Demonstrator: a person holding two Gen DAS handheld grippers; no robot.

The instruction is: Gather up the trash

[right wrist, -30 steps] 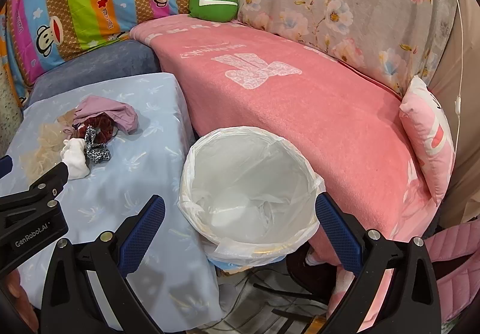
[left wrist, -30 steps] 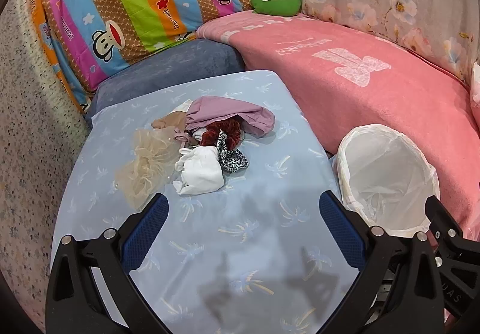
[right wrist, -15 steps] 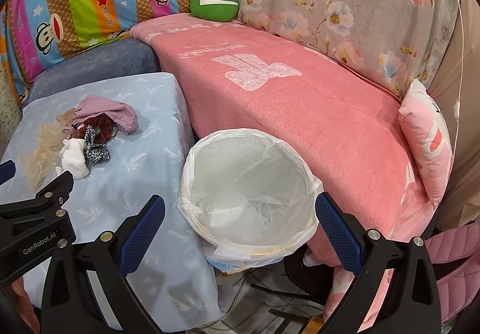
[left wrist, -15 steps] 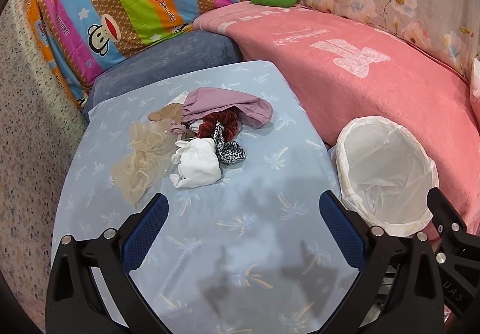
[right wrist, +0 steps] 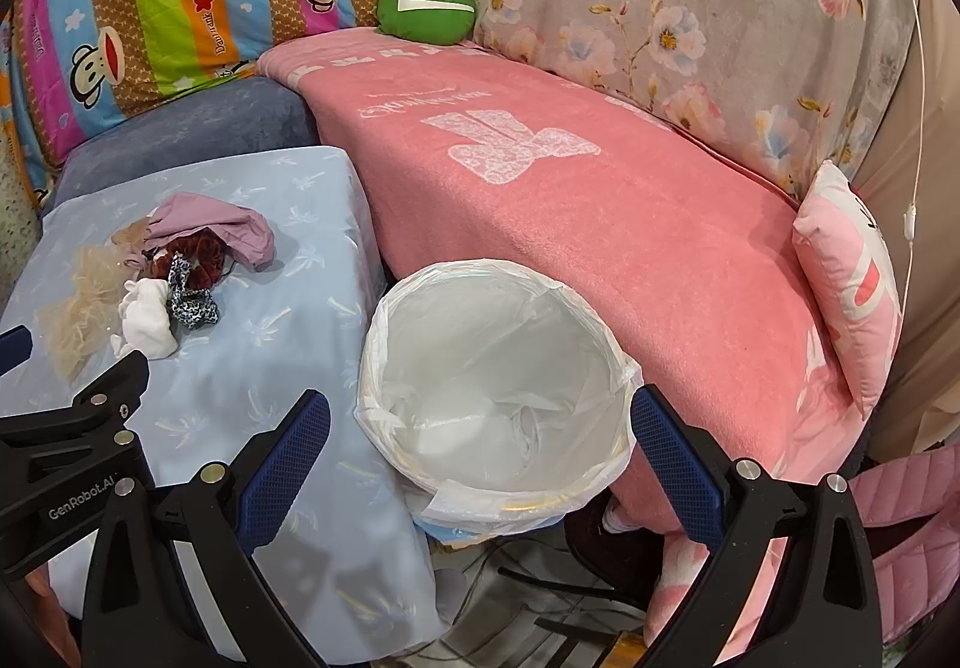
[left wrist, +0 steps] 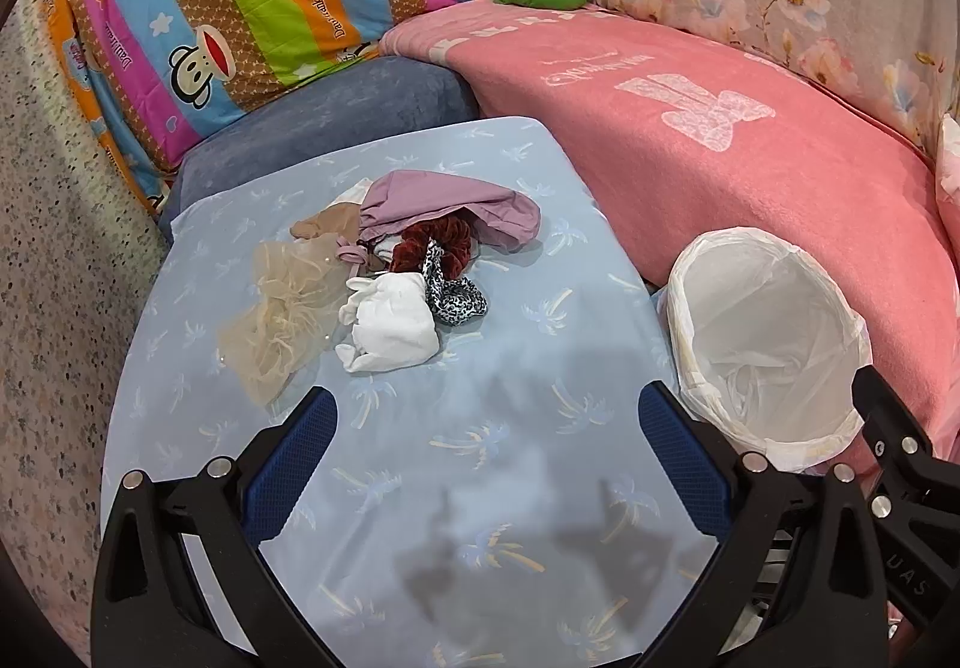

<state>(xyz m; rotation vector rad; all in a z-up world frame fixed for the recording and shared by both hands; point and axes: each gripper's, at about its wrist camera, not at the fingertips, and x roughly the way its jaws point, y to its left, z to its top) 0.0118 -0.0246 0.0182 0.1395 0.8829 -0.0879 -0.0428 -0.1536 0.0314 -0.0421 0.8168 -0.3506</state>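
Trash (left wrist: 390,272), a heap of cloth scraps, lies on the bench (left wrist: 480,488) at 11 o'clock from your left tool (left wrist: 486,428), which hangs released above bare cloth. Your right tool (right wrist: 480,440) is also spread wide, empty, over the white-lined bin (right wrist: 498,368) standing just beside the bench at 3 o'clock, against the pink sofa (right wrist: 600,224).

left gripper (left wrist: 486,425): drawn slightly back and raised; pile (left wrist: 390,278) seen lower in view
right gripper (right wrist: 480,428): almost unmoved; bin (right wrist: 498,398) shifted slightly
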